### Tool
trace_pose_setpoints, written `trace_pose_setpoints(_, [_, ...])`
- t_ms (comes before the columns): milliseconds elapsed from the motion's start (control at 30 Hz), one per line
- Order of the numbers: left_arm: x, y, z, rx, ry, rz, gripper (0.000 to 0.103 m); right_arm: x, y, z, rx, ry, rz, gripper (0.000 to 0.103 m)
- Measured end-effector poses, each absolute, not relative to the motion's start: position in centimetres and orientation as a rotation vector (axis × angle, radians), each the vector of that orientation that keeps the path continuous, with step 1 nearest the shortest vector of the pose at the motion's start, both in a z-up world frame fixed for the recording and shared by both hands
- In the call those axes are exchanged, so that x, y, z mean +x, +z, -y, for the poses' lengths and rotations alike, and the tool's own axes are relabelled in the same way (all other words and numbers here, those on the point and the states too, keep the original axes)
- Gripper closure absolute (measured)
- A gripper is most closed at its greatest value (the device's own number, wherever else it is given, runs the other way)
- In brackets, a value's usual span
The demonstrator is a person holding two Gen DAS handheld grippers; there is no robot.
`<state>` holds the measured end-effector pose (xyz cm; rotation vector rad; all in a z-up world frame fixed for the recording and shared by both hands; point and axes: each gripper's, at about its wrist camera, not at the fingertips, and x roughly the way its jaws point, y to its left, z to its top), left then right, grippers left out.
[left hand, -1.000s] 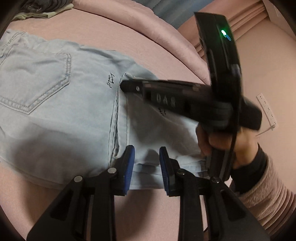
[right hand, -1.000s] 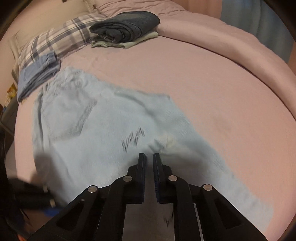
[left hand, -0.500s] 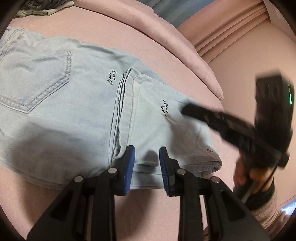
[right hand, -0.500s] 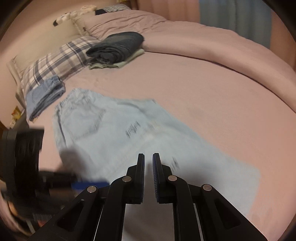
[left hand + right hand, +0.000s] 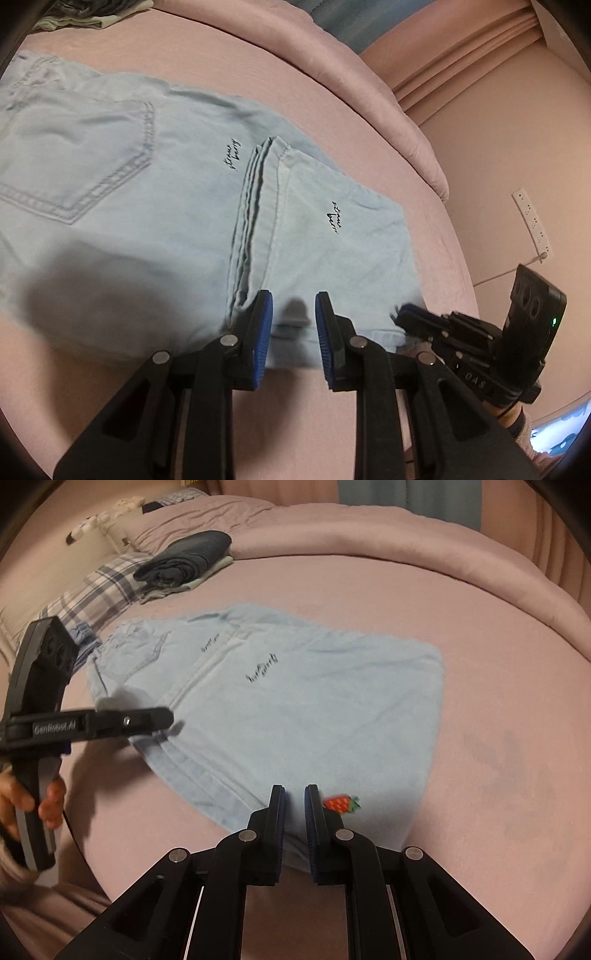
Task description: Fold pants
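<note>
Light blue denim pants (image 5: 155, 206) lie on the pink bed, with the legs folded back over the seat so the hems (image 5: 258, 206) end near a back pocket (image 5: 92, 162). They also show in the right wrist view (image 5: 295, 701), with a strawberry patch (image 5: 341, 804) near the fold. My left gripper (image 5: 293, 325) is open over the near edge of the folded part and holds nothing. My right gripper (image 5: 294, 812) hovers low over the folded end with a narrow gap between the pads and nothing in it. It also shows in the left wrist view (image 5: 406, 314).
A stack of folded dark clothes (image 5: 184, 561) and a plaid pillow (image 5: 96, 590) lie at the head of the bed. A rolled pink duvet (image 5: 443, 546) runs along the far side. A wall with a power strip (image 5: 532, 221) is beyond the bed's edge.
My right gripper has swung away from over the pants, across to the folded end, and come down low near the bed edge. My left gripper has stayed open over the near edge.
</note>
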<state>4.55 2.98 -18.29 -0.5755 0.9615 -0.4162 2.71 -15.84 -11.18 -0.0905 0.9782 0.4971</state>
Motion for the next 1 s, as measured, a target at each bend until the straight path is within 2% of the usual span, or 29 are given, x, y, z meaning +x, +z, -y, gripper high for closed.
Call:
trace_pose_setpoints(67, [3.5,-17.8,-3.8,-0.554,-0.406,-0.952,0.076,3.0,-10.5,14.9,-0.073,0.534,-0.955,0.091])
trace_pose_setpoints(100, [3.0,-17.6,-4.3,-0.52,-0.365,-0.946,0.059,2.7,-10.6,14.3,-0.065,0.548,-0.947,0.091])
trace_pose_setpoints(133, [2.4,-17.4,-4.8,-0.503,-0.344,-0.928,0.054,2.7,-10.6,13.7,-0.062,0.565,-0.943,0.091])
trace_pose_setpoints(400, [-1.9,-16.1,-11.0,-0.565,-0.213,-0.856,0.043,4.4,-10.9,6.3,-0.14,0.648,-0.908,0.091])
trace_pose_setpoints(567, [-3.4,-17.3,-14.4,-0.634,-0.099,-0.874,0.043,7.0,-12.9,2.0,-0.208,0.62,-0.953,0.091])
trace_pose_setpoints(700, [-4.5,-17.9,-16.4,-0.686,-0.023,-0.875,0.042,7.7,-12.8,0.7,-0.205,0.624,-0.942,0.091])
trace_pose_setpoints(1000, [-4.0,-18.1,-17.7,-0.761,0.04,-0.838,0.03,4.9,-10.1,2.3,-0.126,0.676,-0.898,0.091])
